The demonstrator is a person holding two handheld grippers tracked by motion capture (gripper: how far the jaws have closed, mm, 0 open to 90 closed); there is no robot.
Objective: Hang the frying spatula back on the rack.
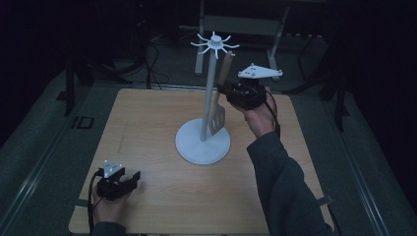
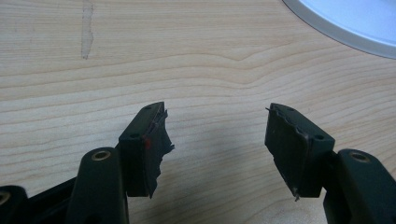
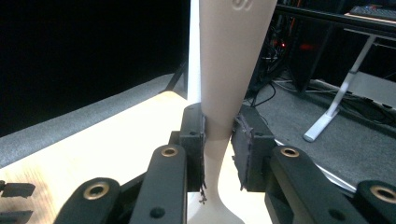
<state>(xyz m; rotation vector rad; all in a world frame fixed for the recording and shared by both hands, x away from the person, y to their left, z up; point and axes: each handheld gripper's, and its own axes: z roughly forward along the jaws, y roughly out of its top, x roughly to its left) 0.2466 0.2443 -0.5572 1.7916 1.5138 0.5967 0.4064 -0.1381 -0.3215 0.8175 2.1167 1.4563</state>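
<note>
A beige spatula point(image 1: 217, 118) hangs upright beside the pole of a white utensil stand point(image 1: 202, 143), its slotted blade just above the round base. The handle top reaches up near the ring of hooks point(image 1: 215, 43); whether it hangs on a hook I cannot tell. My right gripper point(image 1: 224, 91) is shut on the handle partway up. In the right gripper view the spatula handle point(image 3: 229, 56) runs up between the pads of the right gripper point(image 3: 218, 140). My left gripper point(image 1: 133, 179) rests on the table at the front left, open and holding nothing, as the left gripper point(image 2: 217, 135) view confirms.
The wooden table point(image 1: 147, 123) lies bare around the stand. The rim of the stand's base point(image 2: 345, 28) shows ahead of the left gripper. Dark floor, cables and a desk frame point(image 1: 236, 24) lie beyond the far edge.
</note>
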